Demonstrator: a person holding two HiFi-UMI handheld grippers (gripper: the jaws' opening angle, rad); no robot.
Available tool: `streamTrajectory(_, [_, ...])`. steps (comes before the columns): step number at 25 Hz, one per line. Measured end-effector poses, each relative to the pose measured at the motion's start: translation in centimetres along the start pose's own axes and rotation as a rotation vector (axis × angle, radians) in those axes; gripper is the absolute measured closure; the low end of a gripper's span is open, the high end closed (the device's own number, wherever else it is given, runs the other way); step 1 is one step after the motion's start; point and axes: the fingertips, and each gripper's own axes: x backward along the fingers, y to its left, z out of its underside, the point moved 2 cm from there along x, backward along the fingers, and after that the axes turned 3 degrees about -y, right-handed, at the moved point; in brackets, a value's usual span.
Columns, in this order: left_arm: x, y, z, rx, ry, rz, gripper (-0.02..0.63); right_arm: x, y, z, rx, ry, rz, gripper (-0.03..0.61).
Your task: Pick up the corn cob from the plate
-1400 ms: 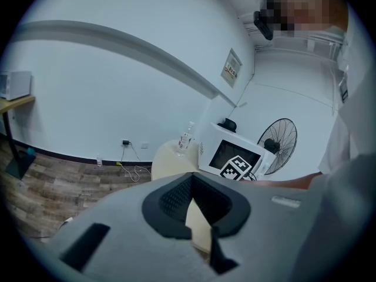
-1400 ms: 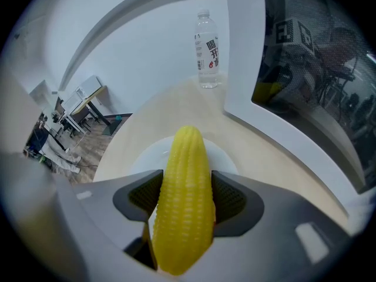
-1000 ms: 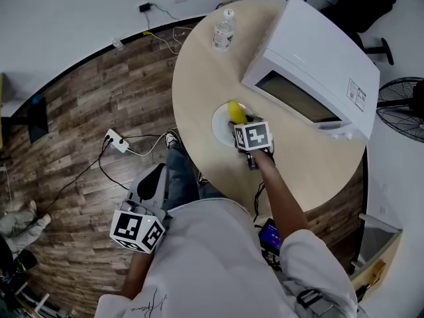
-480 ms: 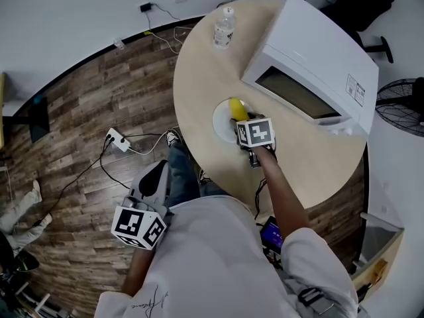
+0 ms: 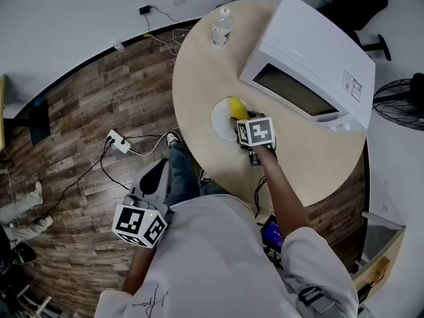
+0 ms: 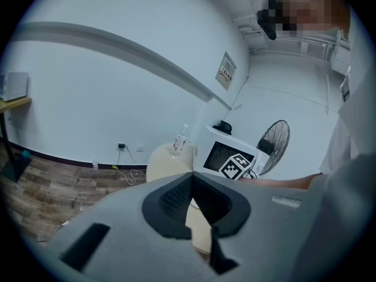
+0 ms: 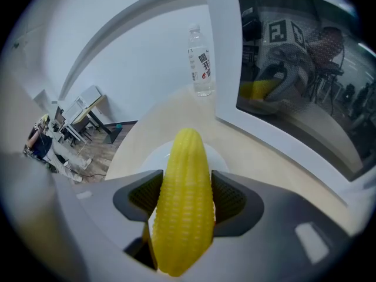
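A yellow corn cob (image 5: 234, 107) lies over the far right of the white plate (image 5: 220, 122) on the round table. My right gripper (image 5: 242, 120) reaches steeply down at it from the near side. In the right gripper view the corn cob (image 7: 187, 157) fills the gap of my right gripper (image 7: 185, 203), both dark pads against its sides, and the plate (image 7: 151, 157) shows beneath. My left gripper (image 5: 156, 175) hangs off the table over the wooden floor. In its own view the left gripper (image 6: 192, 180) has its tips together and holds nothing.
A white microwave (image 5: 311, 65) stands just right of the plate, with its door (image 7: 299, 69) close to the corn. A water bottle (image 5: 221, 28) is at the table's far edge. A fan (image 5: 399, 101) stands to the right, and a power strip (image 5: 116, 140) with cables lies on the floor.
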Motion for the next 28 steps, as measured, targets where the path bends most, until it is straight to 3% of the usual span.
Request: streamTrajectory(28, [0.3,-2.0,0.3,-0.016,-0.017,0.041,0.620,3.9,0.4,1.1,-0.018,-0.077,-0.006,0.307])
